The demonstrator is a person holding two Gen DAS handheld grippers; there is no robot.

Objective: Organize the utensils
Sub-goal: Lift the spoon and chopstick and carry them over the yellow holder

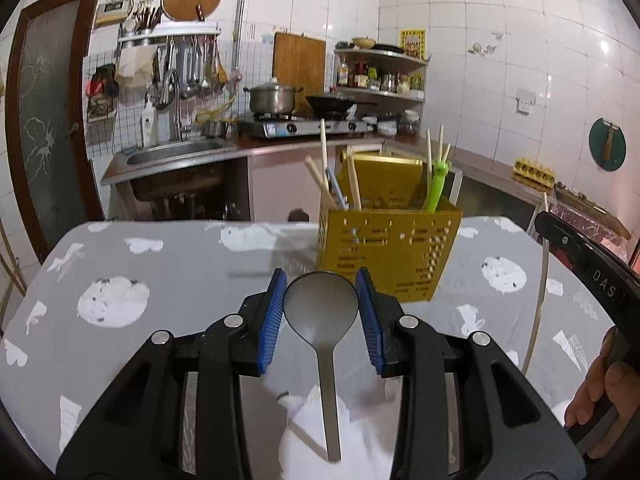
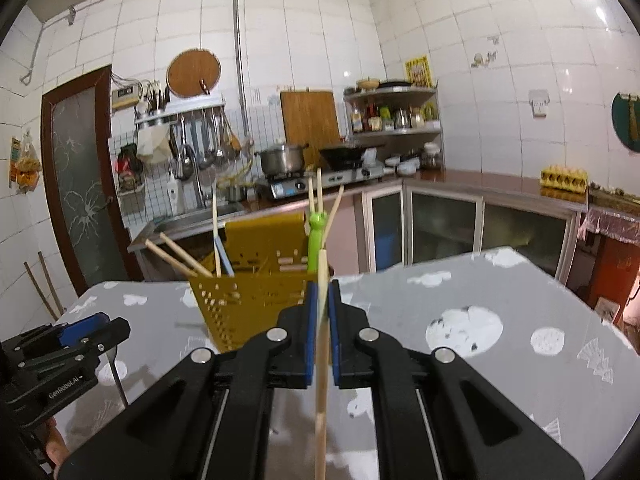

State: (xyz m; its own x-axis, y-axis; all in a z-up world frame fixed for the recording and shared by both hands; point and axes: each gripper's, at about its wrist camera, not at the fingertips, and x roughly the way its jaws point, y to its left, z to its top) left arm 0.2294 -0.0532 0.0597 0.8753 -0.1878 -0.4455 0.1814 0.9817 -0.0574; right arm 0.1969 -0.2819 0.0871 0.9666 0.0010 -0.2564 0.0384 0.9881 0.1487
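Note:
My left gripper [image 1: 321, 286] is shut on a grey metal spoon [image 1: 320, 306], its blue pads pressing the bowl from both sides, handle hanging toward me. Just beyond stands a yellow perforated utensil holder [image 1: 386, 254] on the grey table, with several wooden chopsticks and a green utensil [image 1: 438, 186] sticking out. My right gripper [image 2: 323, 294] is shut on a pale wooden chopstick [image 2: 321, 364], held upright close in front of the same holder [image 2: 244, 300]. The left gripper [image 2: 82, 332] shows at the lower left of the right wrist view, the spoon's handle [image 2: 119, 376] hanging below it.
The table carries a grey cloth with white patches [image 1: 140, 280]. Behind it are a steel sink [image 1: 176, 154], a gas stove with a pot [image 1: 274, 98] and a wok, a spice shelf [image 2: 394, 114] and hanging ladles. A hand [image 1: 600, 396] grips the right tool at the frame's edge.

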